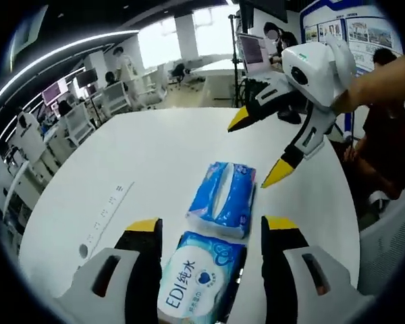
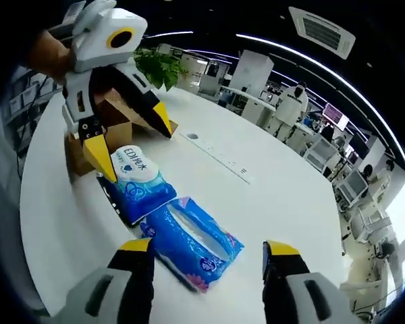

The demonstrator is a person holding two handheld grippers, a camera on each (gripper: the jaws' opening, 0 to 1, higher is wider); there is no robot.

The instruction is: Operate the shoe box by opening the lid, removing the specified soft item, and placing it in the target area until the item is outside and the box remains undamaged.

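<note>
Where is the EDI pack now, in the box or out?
Out. The EDI pack lies on the white table beside the cardboard box, between the open left tongs, next to the blue tissue pack.

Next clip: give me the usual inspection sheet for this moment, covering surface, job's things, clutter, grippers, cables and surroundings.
Surface: white round table, with a recessed socket strip.
Job's things: open brown shoe box near the table edge; EDI wet-wipes pack outside it, beside a blue tissue pack lying flat.
Clutter: nothing seen.
Grippers: left gripper open, jaws either side of the wet-wipes pack, contact unclear; right gripper open above the tissue pack, holding nothing.
Cables: nothing seen.
Surroundings: open office with desks, chairs and monitors; potted plant behind the box; a seated person beside the table.
</note>
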